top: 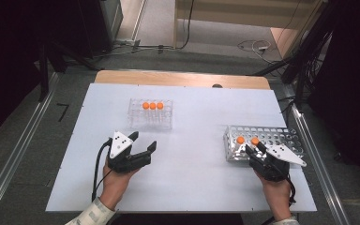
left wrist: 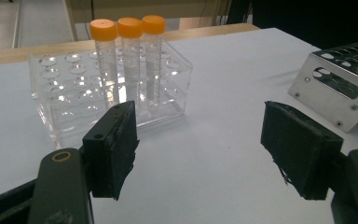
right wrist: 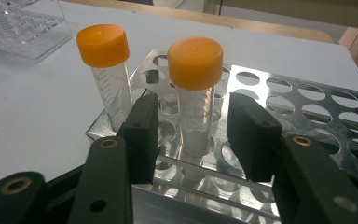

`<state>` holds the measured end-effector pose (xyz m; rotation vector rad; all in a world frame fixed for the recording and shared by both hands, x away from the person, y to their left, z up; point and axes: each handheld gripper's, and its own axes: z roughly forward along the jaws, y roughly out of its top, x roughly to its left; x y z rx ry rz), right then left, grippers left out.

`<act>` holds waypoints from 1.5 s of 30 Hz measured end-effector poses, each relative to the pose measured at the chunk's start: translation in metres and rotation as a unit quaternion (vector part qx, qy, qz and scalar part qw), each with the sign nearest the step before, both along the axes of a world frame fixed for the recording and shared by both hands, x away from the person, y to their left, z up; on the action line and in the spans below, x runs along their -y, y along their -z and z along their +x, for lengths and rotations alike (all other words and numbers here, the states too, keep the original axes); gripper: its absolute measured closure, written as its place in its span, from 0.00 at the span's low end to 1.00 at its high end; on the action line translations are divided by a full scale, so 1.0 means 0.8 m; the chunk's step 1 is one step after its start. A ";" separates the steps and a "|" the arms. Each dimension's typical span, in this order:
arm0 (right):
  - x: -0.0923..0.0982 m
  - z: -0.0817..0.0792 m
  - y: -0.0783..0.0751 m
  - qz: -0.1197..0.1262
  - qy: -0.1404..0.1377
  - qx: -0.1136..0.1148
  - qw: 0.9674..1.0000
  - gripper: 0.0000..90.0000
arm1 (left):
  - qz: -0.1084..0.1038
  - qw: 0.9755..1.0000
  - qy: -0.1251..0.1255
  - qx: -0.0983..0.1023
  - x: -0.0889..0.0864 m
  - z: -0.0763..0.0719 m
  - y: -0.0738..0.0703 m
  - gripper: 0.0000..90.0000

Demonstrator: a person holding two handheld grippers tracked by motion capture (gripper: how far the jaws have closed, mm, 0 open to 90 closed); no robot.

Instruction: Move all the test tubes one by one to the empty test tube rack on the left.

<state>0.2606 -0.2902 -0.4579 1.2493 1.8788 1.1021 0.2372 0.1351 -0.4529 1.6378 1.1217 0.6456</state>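
Your right gripper (right wrist: 193, 140) sits open at the metal rack (top: 281, 138), jaws either side of a capped tube (right wrist: 195, 93) without touching it. Your left gripper (left wrist: 205, 149) is wide open, empty, near the clear rack (left wrist: 74, 93) holding three tubes (left wrist: 130, 60).

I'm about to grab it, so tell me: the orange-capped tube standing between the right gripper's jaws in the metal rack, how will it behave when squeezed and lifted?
The tube looks like stiff clear plastic, so it should hardly flex. Its smooth round wall may slip or twist between the flat pads. It seems mostly empty, so probably light. Standing upright in the metal rack, it likely lifts straight out, but would roll if laid down.
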 end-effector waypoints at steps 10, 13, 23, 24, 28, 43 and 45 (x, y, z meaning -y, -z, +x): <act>-0.002 0.003 0.003 -0.010 0.006 0.008 1.000 0.79 | 0.002 1.000 0.001 -0.001 0.000 0.000 0.002 0.30; -0.001 0.002 0.000 -0.009 0.006 0.013 1.000 0.79 | 0.002 1.000 0.000 -0.002 0.001 0.001 0.002 0.30; 0.004 -0.005 -0.024 0.011 0.008 0.039 0.999 0.79 | 0.001 1.000 0.000 0.001 0.001 0.000 0.001 0.30; 0.005 -0.006 -0.027 0.010 0.007 0.043 0.999 0.79 | 0.001 1.000 0.000 0.001 0.001 0.000 0.001 0.30; 0.005 -0.011 -0.037 0.013 0.007 0.057 0.998 0.79 | 0.001 1.000 0.000 0.004 0.002 -0.001 0.001 0.30; 0.013 -0.037 -0.060 0.036 -0.003 0.072 0.997 0.80 | 0.001 1.000 -0.001 0.008 0.001 -0.003 0.000 0.30; 0.012 -0.042 -0.061 0.039 -0.008 0.072 0.997 0.80 | 0.001 1.000 -0.001 0.009 0.001 -0.003 0.000 0.30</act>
